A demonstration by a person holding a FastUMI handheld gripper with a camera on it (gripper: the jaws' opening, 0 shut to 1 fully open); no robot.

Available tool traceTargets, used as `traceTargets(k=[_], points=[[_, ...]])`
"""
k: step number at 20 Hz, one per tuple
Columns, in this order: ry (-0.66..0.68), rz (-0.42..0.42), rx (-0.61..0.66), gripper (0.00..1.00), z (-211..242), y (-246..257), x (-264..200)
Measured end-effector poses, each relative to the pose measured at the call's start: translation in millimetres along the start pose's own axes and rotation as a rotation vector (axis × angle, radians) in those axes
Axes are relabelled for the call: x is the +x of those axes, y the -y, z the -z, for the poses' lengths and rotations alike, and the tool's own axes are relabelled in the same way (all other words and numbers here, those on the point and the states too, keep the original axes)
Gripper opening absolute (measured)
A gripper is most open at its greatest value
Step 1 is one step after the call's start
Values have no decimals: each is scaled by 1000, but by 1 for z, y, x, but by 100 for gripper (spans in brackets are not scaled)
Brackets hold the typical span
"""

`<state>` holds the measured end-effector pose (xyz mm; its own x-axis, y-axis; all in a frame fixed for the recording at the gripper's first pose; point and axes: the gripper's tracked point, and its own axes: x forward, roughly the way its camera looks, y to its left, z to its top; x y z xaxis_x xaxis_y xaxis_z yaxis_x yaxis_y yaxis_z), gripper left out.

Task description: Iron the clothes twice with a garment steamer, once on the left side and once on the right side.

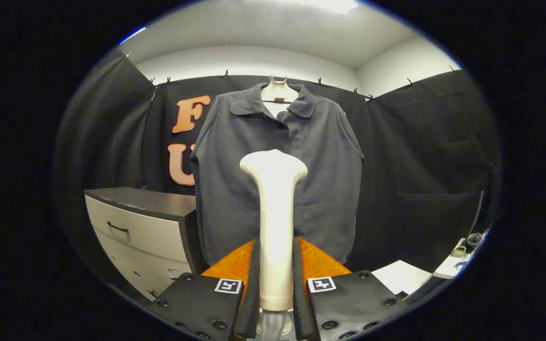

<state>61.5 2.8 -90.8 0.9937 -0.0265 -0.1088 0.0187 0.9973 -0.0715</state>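
Dark grey cloth is seen ahead: the shirt (277, 175) is hung on a pale hanger (277, 90) against the booth's black wall, its collar open and its front facing the camera. The white garment steamer (274, 222) is gripped by its handle between the two fingers of the hand-held gripper (275, 279), which are pressed against it on both sides; its broad head is held upright in front of the middle of the shirt, and whether it touches the cloth cannot be told. No steam can be made out, and no pass over either side of the shirt can be read from the fabric, so both the left and the right stroke are judged to be outstanding, with the steamer already picked up and brought to the garment.

Beside the shirt, a grey cabinet (145, 222) with drawers is seen; the drawers are closed and their contents are hidden. A white desk (403, 277) edge with small items is seen on the other side.
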Motion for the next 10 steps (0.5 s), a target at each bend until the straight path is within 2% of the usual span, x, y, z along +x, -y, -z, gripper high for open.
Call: traceTargets(k=[10], points=[[87, 61, -2, 37, -64, 52, 38]])
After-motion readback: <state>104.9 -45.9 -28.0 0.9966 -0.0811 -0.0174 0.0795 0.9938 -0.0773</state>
